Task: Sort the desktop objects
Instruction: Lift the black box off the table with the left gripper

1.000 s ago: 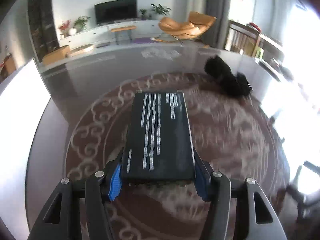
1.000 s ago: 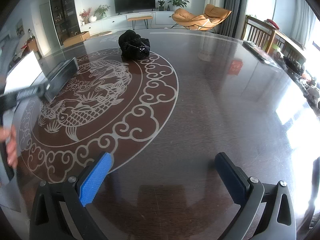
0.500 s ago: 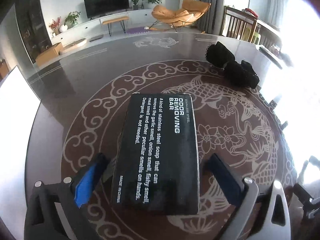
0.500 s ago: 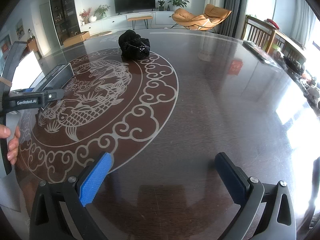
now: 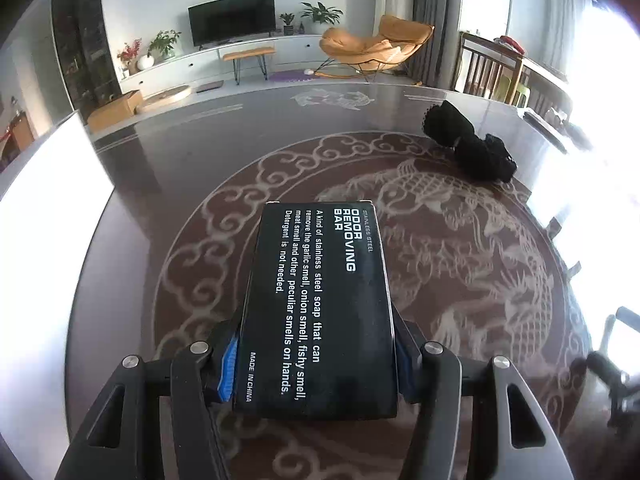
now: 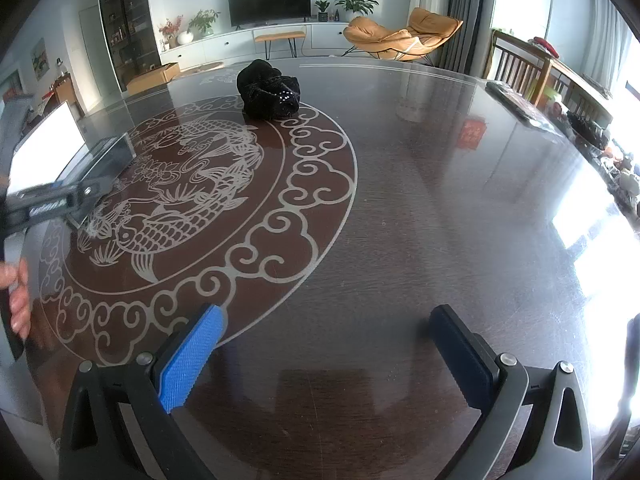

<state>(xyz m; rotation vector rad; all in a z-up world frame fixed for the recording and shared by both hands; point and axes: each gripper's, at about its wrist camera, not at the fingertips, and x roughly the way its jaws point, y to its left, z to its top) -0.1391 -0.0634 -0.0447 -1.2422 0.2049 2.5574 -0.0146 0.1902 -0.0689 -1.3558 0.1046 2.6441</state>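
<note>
Left gripper [image 5: 316, 364] clamped on black box [image 5: 320, 304], jaws pressing its two long sides near the close end. Box lying lengthwise away from the camera, white lettering up, over the carp medallion [image 5: 452, 248] of the dark glossy surface [image 5: 168, 160]; contact with the medallion unclear. Black cloth bundle [image 5: 468, 146] at the medallion's far right rim, well apart from the box. White sheet [image 5: 44, 208] off the medallion's left side.

Right gripper [image 6: 324, 344] released, jaws wide apart, holding nothing, low over bare surface just outside the medallion's scrolled border.
</note>
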